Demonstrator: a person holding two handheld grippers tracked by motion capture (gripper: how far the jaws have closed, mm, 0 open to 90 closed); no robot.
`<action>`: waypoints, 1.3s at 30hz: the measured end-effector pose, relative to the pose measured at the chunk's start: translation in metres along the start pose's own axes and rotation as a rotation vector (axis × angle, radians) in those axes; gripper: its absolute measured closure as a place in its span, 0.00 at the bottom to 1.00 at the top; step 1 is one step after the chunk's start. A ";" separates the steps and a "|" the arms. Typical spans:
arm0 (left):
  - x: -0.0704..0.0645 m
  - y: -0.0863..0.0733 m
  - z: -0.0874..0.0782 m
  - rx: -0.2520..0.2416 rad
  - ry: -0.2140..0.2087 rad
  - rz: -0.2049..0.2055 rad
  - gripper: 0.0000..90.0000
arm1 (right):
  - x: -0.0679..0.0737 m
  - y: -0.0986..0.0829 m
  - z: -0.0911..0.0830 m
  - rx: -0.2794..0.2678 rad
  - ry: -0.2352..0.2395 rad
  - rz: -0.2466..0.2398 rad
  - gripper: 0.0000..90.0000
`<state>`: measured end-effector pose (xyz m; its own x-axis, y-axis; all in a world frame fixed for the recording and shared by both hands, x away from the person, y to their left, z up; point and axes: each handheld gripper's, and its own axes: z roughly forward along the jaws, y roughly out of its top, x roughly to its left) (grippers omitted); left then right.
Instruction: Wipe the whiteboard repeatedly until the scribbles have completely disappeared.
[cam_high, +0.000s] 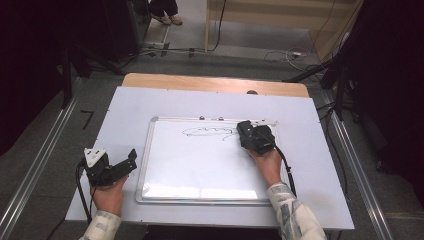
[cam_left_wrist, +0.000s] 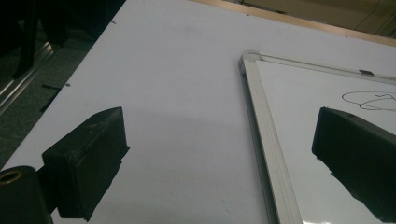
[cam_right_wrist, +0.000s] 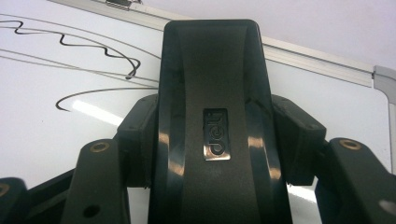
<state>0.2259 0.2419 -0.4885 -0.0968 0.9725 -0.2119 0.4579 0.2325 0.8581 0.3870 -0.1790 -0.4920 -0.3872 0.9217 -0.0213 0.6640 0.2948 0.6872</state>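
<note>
A whiteboard (cam_high: 200, 167) with a silver frame lies flat in the middle of the table. A black scribble (cam_high: 210, 132) runs along its upper part. My right gripper (cam_high: 247, 131) is shut on a black board eraser (cam_right_wrist: 212, 84), which rests on the board at the right end of the scribble (cam_right_wrist: 93, 51). The jaws press on the eraser's two sides in the right gripper view. My left gripper (cam_high: 129, 164) lies open on the table just left of the board's frame (cam_left_wrist: 261, 130), with nothing between its jaws.
A white sheet (cam_high: 125, 110) covers the table, and a wooden strip (cam_high: 200, 82) shows at the far edge. Metal rails run along the floor on both sides. Cables (cam_high: 290, 54) and a person's shoes (cam_high: 167, 17) are on the floor beyond the table.
</note>
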 end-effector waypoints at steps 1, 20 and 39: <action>0.000 0.000 0.000 0.000 -0.001 -0.001 0.04 | 0.001 0.000 0.000 0.001 0.002 -0.001 0.43; 0.001 0.001 -0.001 -0.004 -0.004 -0.008 0.04 | 0.019 0.007 0.007 0.005 0.031 -0.041 0.43; 0.002 0.001 -0.002 -0.006 -0.004 -0.013 0.04 | 0.040 0.015 0.014 0.005 0.058 -0.074 0.43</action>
<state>0.2245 0.2441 -0.4869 -0.0995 0.9693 -0.2247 0.4511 0.2452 0.8581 0.3904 -0.1342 -0.4929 -0.4719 0.8811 -0.0296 0.6352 0.3631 0.6817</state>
